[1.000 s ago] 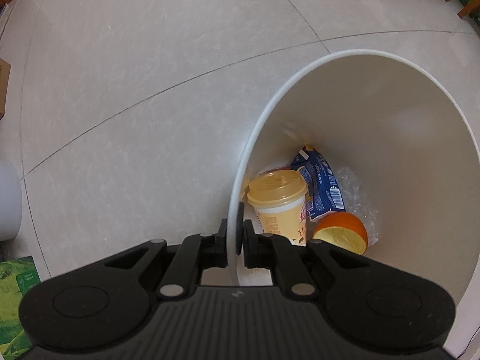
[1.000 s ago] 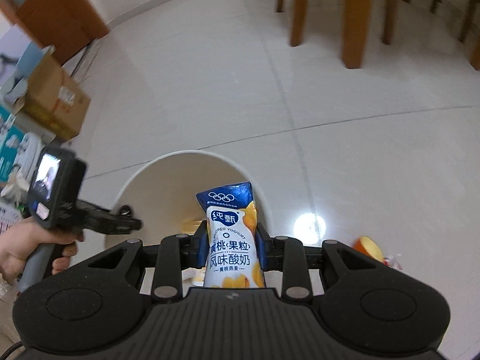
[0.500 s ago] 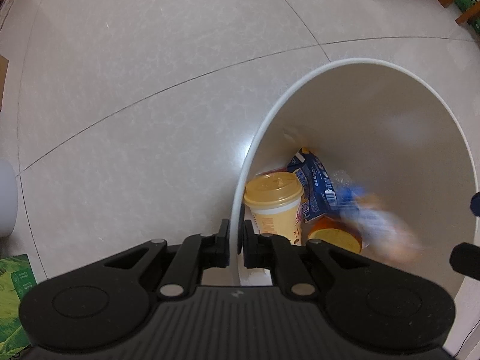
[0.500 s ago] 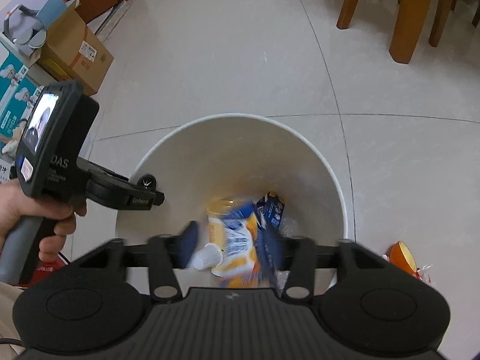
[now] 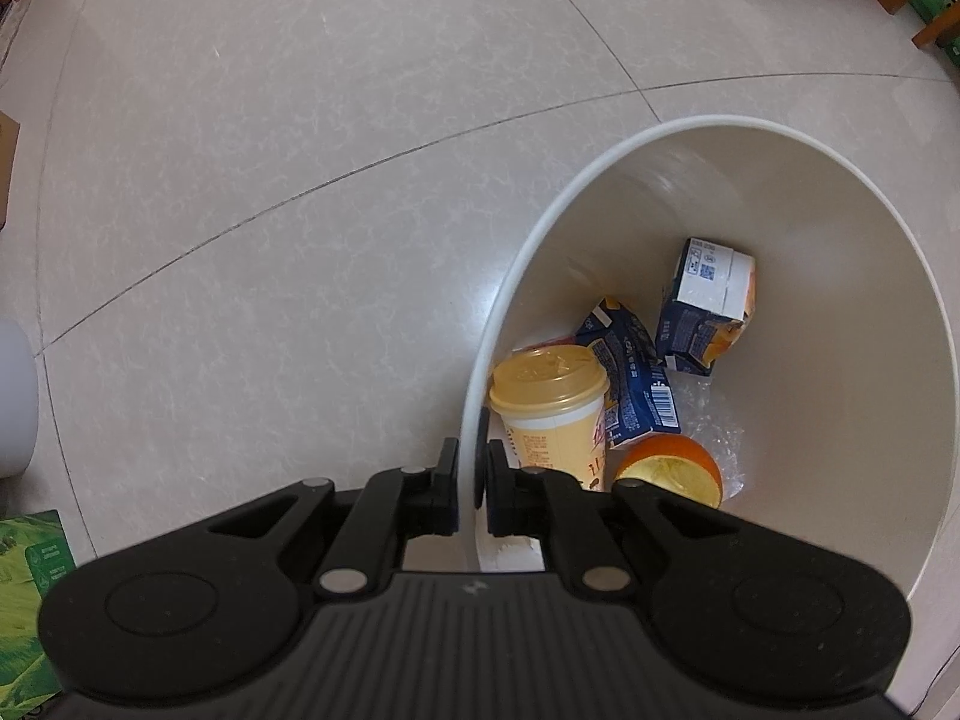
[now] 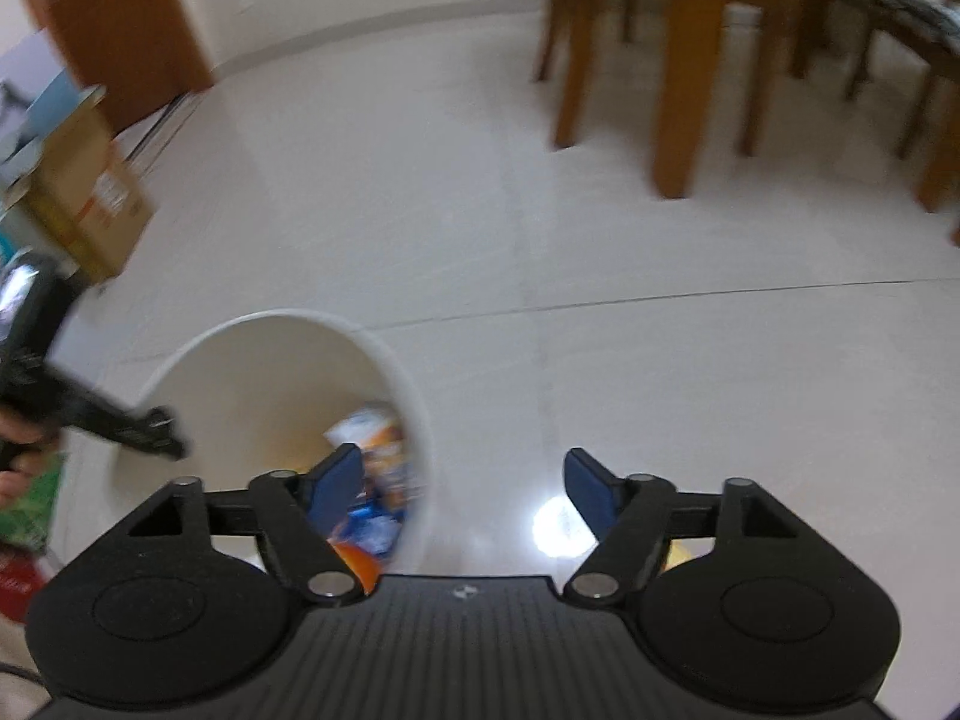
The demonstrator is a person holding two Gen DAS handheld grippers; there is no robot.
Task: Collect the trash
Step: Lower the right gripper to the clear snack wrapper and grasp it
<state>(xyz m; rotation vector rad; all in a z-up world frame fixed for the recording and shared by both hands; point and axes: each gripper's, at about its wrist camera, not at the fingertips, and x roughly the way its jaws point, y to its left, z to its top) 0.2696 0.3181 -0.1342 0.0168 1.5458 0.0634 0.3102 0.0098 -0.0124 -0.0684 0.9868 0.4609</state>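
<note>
Left gripper (image 5: pixel 472 483) pinches the bin (image 5: pixel 840 276) rim; right gripper (image 6: pixel 465 483) spread, empty. Carton (image 5: pixel 708 312) inside, seemingly on end, top toward twelve o'clock.

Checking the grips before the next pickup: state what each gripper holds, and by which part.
The left gripper is shut on the bin, clamping its rim. The right gripper is open, holding nothing.

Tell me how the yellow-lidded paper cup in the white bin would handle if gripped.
The yellow-lidded paper cup stands upright with its lid on. Probably light, and its thin wall may crush. Tall and narrow, it may tip against the white bin.
</note>
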